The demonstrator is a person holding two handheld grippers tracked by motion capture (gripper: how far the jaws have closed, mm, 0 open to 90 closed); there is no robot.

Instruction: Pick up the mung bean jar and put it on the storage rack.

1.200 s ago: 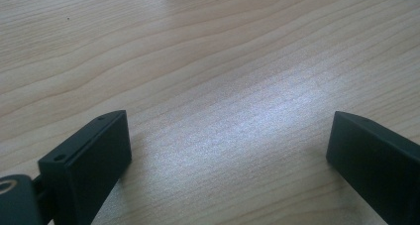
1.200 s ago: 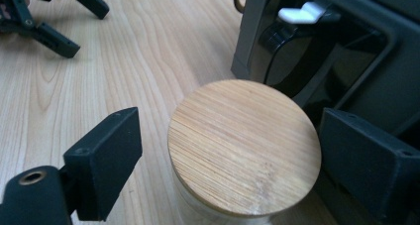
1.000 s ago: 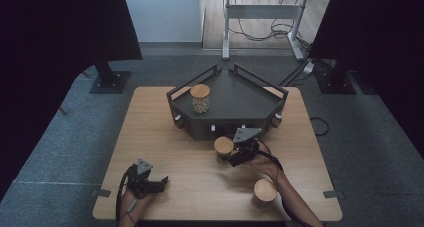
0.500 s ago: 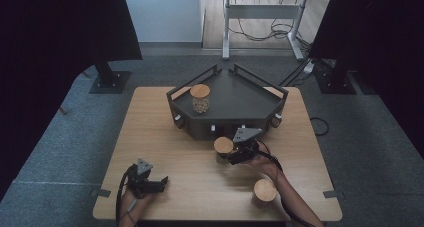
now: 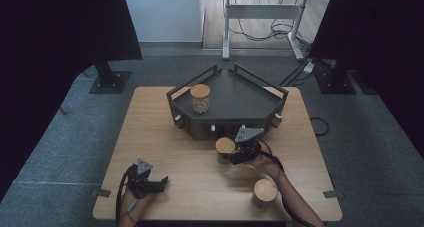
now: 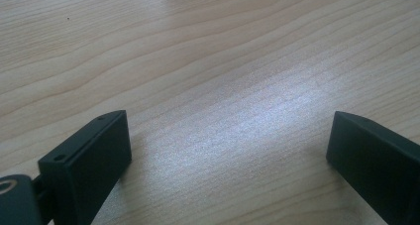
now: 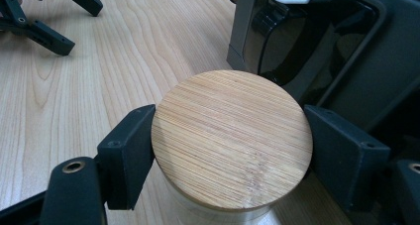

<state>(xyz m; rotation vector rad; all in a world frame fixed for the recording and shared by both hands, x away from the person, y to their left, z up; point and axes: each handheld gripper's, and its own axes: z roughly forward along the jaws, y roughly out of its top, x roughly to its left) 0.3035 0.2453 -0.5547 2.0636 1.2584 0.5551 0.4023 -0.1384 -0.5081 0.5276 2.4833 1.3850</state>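
A glass jar with a round wooden lid (image 7: 233, 136) stands on the table just in front of the dark tray (image 5: 240, 94). My right gripper (image 7: 230, 140) is shut on it, one pad pressed to each side of the lid; its jaws have just been closing. In the high view this jar (image 5: 225, 146) sits at the tips of the right gripper (image 5: 229, 156). My left gripper (image 5: 161, 182) rests low at the table's front left. Its jaws (image 6: 228, 150) stand wide open over bare wood.
A second lidded jar (image 5: 200, 98) stands on the tray's left part. A third jar (image 5: 265, 191) stands near the front right edge, beside my right forearm. The tray's front wall (image 7: 346, 61) is right behind the held jar. The left gripper (image 7: 49, 17) shows far off.
The right gripper's jaws have drawn in onto the jar's lid. Both hands and all three jars have stayed where they were.
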